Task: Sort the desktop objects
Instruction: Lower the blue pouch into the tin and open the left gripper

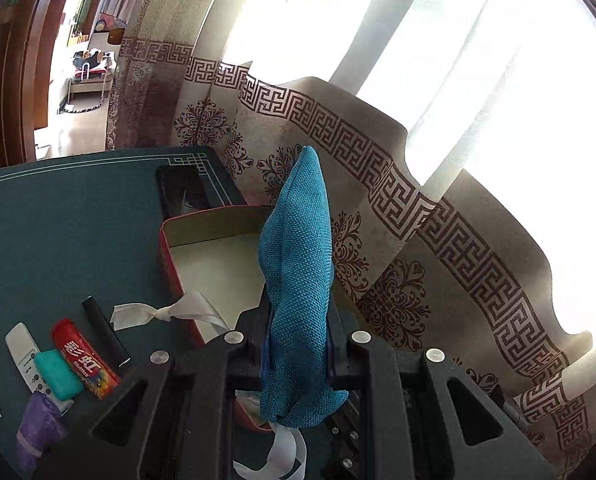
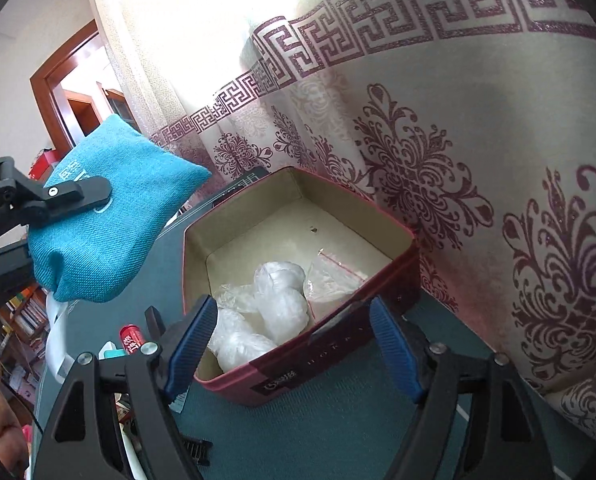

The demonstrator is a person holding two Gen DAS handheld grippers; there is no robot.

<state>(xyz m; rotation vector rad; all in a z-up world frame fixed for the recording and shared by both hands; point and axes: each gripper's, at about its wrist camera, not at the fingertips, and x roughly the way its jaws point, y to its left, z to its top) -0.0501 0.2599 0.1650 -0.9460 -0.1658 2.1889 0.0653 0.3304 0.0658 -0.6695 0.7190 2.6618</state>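
Note:
My left gripper point(image 1: 298, 364) is shut on a teal fabric pouch point(image 1: 298, 280) and holds it in the air over the near edge of a red box point(image 1: 170, 268). In the right wrist view the pouch point(image 2: 102, 232) hangs left of the red box point(image 2: 298, 372), pinched by the left gripper point(image 2: 86, 194). The box holds clear plastic bags point(image 2: 278, 300). My right gripper point(image 2: 294, 344) is open and empty, just in front of the box's near wall.
On the green mat point(image 1: 66, 232) lie a red Skittles tube point(image 1: 86, 360), a black stick point(image 1: 106, 332), a teal case point(image 1: 58, 374), a white remote point(image 1: 26, 352), a purple roll point(image 1: 38, 428) and a white ribbon point(image 1: 166, 312). A patterned curtain point(image 2: 458, 200) hangs close behind the box.

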